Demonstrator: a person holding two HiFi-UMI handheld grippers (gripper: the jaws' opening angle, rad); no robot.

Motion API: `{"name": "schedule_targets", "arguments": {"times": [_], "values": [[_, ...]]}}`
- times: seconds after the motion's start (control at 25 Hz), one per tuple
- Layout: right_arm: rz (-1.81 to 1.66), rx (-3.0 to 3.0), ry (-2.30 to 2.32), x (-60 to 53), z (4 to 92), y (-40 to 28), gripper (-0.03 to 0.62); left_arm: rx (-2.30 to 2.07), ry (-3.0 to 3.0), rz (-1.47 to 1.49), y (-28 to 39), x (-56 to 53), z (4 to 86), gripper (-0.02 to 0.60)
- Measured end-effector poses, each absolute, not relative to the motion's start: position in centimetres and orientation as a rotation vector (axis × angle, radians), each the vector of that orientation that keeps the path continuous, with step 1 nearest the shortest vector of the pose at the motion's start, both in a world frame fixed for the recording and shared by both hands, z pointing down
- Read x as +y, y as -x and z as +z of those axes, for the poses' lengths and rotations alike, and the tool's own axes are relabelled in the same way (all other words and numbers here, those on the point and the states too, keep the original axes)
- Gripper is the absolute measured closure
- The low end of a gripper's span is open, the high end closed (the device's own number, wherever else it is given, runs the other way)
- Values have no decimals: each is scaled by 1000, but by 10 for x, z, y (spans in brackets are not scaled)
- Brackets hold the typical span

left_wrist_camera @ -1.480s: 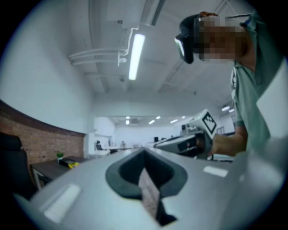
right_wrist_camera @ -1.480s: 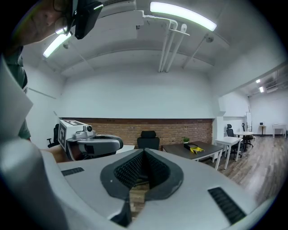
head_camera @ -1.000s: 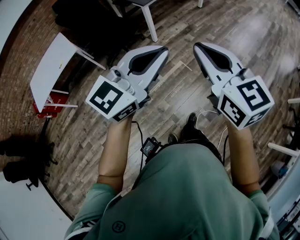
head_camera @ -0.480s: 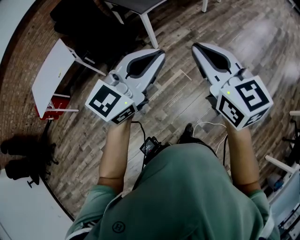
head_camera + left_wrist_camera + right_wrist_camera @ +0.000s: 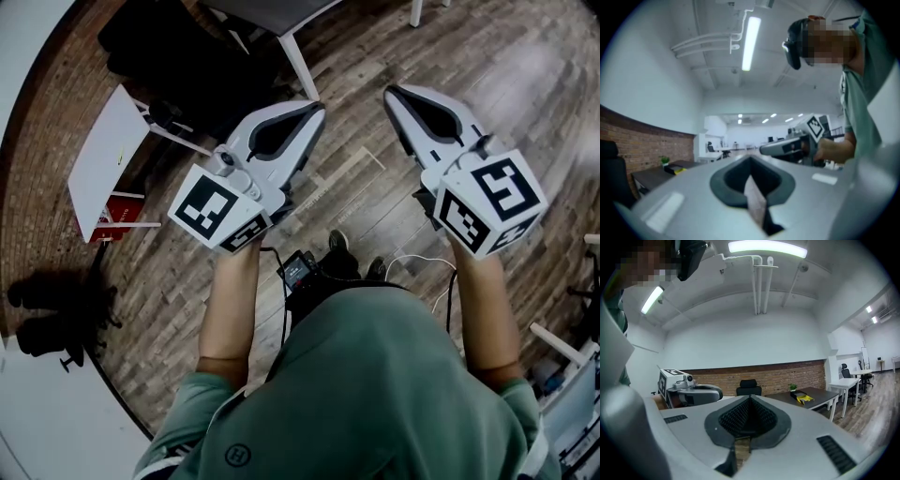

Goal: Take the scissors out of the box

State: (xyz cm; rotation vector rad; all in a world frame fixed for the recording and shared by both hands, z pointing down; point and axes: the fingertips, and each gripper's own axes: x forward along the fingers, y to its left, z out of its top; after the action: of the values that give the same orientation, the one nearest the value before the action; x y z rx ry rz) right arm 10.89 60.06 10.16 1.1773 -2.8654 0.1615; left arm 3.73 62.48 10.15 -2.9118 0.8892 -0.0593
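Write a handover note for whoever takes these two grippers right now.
Left gripper: shut, empty, held out over the floor.
Right gripper: shut, empty, beside the left one.
No box or scissors in any view.
Done: nothing that shows.
Left: find the box, then take the scissors out.

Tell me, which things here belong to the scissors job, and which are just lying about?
For the job:
- left claw, shut and empty
- right claw, shut and empty
- no scissors or box shows in any view

Lying about:
- white table
- red item beside it
- black chair
- dark desk with a yellow thing on it
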Motion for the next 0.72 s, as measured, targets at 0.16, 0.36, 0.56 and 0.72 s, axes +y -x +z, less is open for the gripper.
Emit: {"name": "schedule_targets", "arguments": {"times": [0.16, 0.36, 0.56, 0.72], "values": [[179, -2844, -1175, 570, 115, -107, 586, 899, 2926, -41, -33, 589, 111, 598], [175, -2805, -1223, 504, 123, -108, 586, 866, 2946, -19, -27, 518, 123, 598], [175, -2782, -1279, 425, 122, -108, 586, 822, 2952, -5, -22, 436, 119, 598], [201, -2787, -1301, 358, 122, -88, 586, 790, 2964, -35, -6, 372, 118, 598]]}}
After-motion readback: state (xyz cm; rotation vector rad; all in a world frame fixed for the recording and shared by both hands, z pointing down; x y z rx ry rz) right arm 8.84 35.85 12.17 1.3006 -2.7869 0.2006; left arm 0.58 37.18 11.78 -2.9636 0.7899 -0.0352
